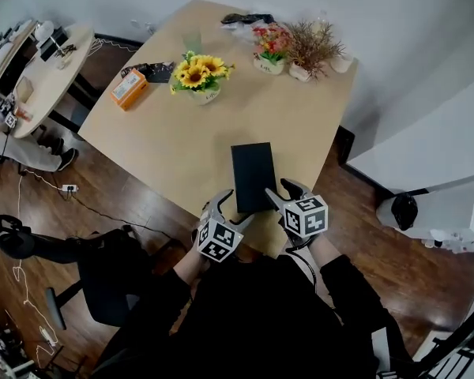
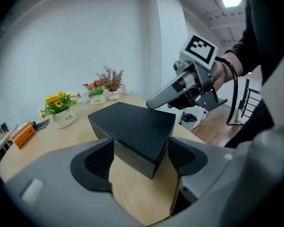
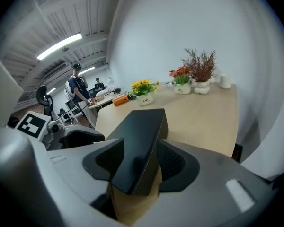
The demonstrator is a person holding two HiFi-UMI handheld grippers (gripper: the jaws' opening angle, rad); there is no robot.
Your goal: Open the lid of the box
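Observation:
A flat black box (image 1: 253,176) (image 2: 132,124) (image 3: 142,126) lies with its lid down near the front edge of the light wooden table (image 1: 182,148). My left gripper (image 1: 229,210) (image 2: 139,160) stands open around the box's near left corner, and a strip of table shows beside its left pad. My right gripper (image 1: 280,196) (image 3: 139,162) has the near right corner deep between its jaws. Both of its pads lie against the box. That same right gripper (image 2: 189,86) also shows in the left gripper view, beyond the box.
Further back on the table stand a sunflower pot (image 1: 197,77), an orange box (image 1: 129,88), a flower pot (image 1: 270,52), a dried plant (image 1: 310,50) and a white cup (image 1: 341,63). A second table (image 1: 47,61) is at the left. A black chair (image 1: 103,267) is by my left side.

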